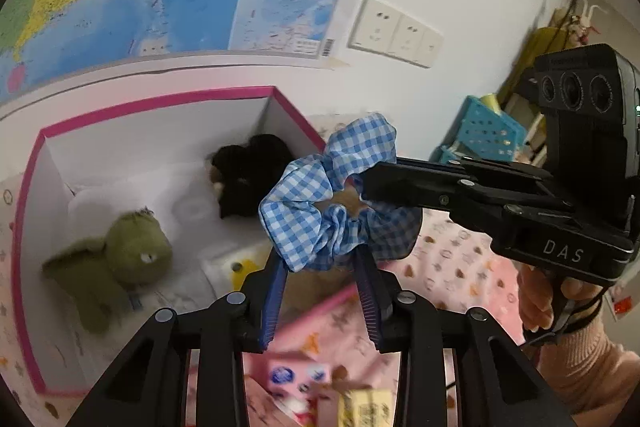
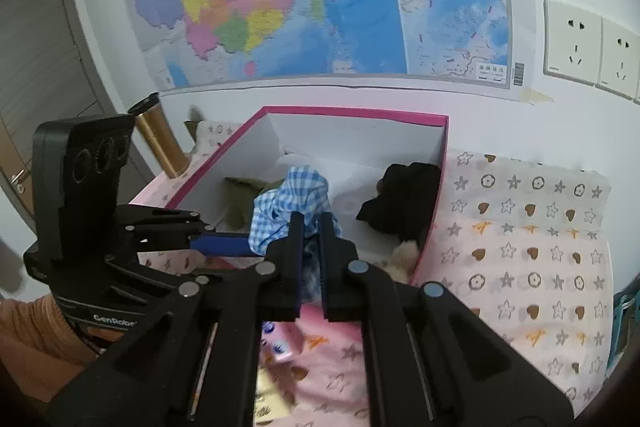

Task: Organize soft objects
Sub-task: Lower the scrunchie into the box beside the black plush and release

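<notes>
A blue-and-white gingham scrunchie [image 1: 320, 211] [image 2: 292, 195] hangs in the air between both grippers, just in front of a white box with a pink rim [image 1: 160, 103] [image 2: 352, 111]. My left gripper [image 1: 322, 261] pinches its lower fold between its blue pads. My right gripper [image 2: 310, 223] is shut on the scrunchie's other side; in the left wrist view it reaches in from the right [image 1: 364, 183]. Inside the box lie a green plush toy [image 1: 132, 251] [image 2: 240, 187] and a black plush toy [image 1: 252, 179] [image 2: 404, 203].
The box rests on a pink patterned cloth [image 1: 460, 259] [image 2: 520, 247] against a wall with a map and sockets. A gold cylinder [image 2: 160, 139] stands left of the box, a teal basket [image 1: 484, 131] far right. A small pink packet [image 1: 300, 375] lies below the grippers.
</notes>
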Demonstrator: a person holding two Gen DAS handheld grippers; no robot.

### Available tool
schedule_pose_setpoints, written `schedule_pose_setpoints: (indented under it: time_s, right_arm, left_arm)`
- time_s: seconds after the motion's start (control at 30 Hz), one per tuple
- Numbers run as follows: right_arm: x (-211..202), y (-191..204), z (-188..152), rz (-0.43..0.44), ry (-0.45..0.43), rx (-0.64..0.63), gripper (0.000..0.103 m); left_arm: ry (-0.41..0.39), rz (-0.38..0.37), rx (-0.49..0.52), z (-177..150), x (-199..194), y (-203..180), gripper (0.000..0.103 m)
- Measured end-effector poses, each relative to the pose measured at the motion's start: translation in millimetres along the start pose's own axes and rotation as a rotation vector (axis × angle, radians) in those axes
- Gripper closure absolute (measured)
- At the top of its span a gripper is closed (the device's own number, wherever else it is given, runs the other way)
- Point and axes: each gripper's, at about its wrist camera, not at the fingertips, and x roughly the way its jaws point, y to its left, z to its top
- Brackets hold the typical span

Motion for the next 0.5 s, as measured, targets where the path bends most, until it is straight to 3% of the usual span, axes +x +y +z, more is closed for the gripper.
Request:
schedule_pose_setpoints:
  time_s: [0.43,0.5]
  right_arm:
    - [60,-32,16,-0.101,0.104,0.024,0.093]
    - [67,-36,16,-0.133,0.115,0.033,0.091]
  left_arm:
    - [0.096,0.1,-0.058,30,49,35,0.07]
    - [0.113,0.112,-0.08,31,56,40,0.064]
